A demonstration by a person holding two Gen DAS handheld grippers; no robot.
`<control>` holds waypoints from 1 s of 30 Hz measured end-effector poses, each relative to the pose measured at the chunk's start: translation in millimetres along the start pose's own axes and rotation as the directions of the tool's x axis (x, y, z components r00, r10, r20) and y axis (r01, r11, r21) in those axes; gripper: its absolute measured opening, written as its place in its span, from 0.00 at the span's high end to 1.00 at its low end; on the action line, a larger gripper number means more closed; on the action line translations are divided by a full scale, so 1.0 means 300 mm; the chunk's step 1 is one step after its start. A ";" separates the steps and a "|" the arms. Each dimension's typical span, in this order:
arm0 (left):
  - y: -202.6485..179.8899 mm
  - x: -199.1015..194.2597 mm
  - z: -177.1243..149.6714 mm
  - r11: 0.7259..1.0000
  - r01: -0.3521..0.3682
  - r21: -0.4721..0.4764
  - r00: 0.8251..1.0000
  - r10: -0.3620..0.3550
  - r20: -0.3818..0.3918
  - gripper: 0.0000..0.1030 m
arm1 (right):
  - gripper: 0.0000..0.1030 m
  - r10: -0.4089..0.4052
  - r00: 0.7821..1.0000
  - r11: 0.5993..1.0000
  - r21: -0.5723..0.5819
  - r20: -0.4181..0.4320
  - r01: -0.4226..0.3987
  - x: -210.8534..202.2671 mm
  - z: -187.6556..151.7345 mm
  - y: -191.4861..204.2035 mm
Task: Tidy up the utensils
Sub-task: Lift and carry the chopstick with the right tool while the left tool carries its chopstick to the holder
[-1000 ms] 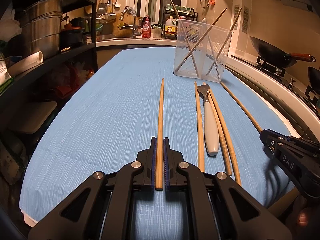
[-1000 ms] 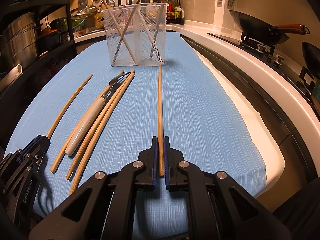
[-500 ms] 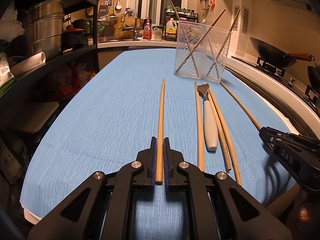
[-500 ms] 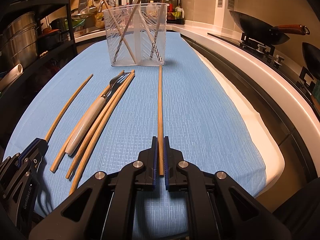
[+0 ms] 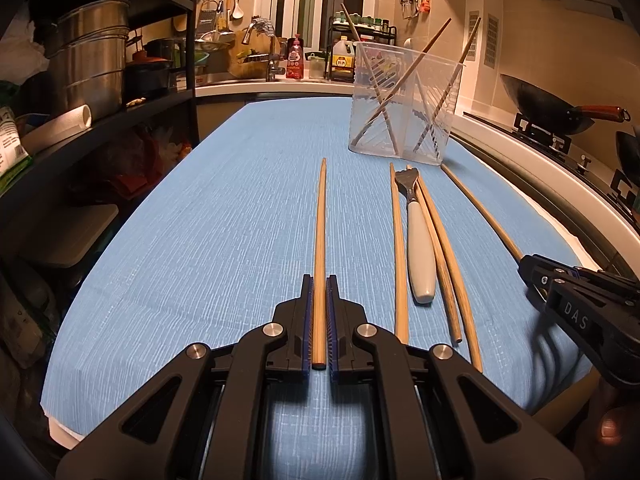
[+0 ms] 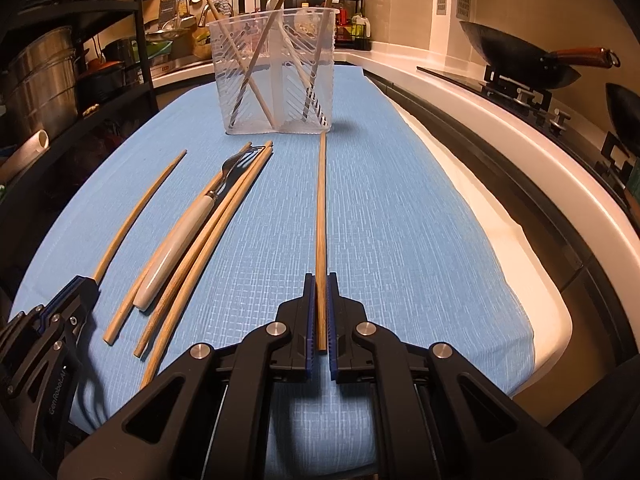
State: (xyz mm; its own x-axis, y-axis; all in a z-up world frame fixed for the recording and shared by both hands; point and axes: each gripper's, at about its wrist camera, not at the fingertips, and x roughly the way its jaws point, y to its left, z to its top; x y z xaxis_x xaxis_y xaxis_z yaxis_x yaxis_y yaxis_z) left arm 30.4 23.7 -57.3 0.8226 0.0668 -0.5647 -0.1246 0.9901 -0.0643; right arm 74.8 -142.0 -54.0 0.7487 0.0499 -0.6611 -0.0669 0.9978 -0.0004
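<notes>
On blue cloth (image 5: 224, 220) covering the counter, left gripper (image 5: 319, 280) clamped on near end of a long wooden chopstick (image 5: 320, 216), stick pointing away toward far side. Right gripper (image 6: 319, 278) likewise clenched on near end of its own chopstick (image 6: 321, 200), whose far tip nearly reaches the clear plastic holder (image 6: 276, 76). Holder stands upright at far middle of cloth, three chopsticks leaning inside. Between the two held sticks lie three loose chopsticks (image 5: 400, 248) and a white-handled fork (image 5: 420, 252), side by side, tines toward holder. One loose stick left of fork, two touching its right side. Wok (image 6: 516, 54) on stove far right, steel pots (image 5: 88, 56) on shelf left
</notes>
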 end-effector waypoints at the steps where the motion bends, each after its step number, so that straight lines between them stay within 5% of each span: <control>1: 0.001 -0.006 0.006 1.000 -0.008 0.004 1.000 0.008 0.009 0.94 | 0.95 -0.003 1.000 1.000 -0.005 0.006 0.003 -0.006 0.000 0.001; 7: 0.018 -0.082 0.047 1.000 -0.011 0.019 0.997 0.010 0.070 0.94 | 0.95 -0.001 1.000 1.000 -0.007 0.023 0.001 -0.099 0.018 -0.020; 18: 0.050 -0.256 0.132 1.000 0.025 0.002 0.986 -0.025 0.163 0.94 | 0.95 -0.006 0.982 0.996 -0.084 0.187 0.022 -0.375 0.111 -0.050; 30: 0.065 -0.335 0.398 0.986 0.154 0.061 0.961 -0.163 0.223 0.94 | 0.95 0.094 0.965 0.992 -0.105 0.246 -0.070 -0.458 0.360 -0.082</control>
State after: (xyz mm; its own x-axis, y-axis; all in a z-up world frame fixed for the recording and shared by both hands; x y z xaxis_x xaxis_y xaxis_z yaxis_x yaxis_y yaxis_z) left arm 11.6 51.0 96.4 0.9345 -0.0702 -0.3489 0.0374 0.9943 -0.0999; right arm 44.8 -168.5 118.0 0.8780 0.1530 -0.4536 -0.1880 0.9816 -0.0328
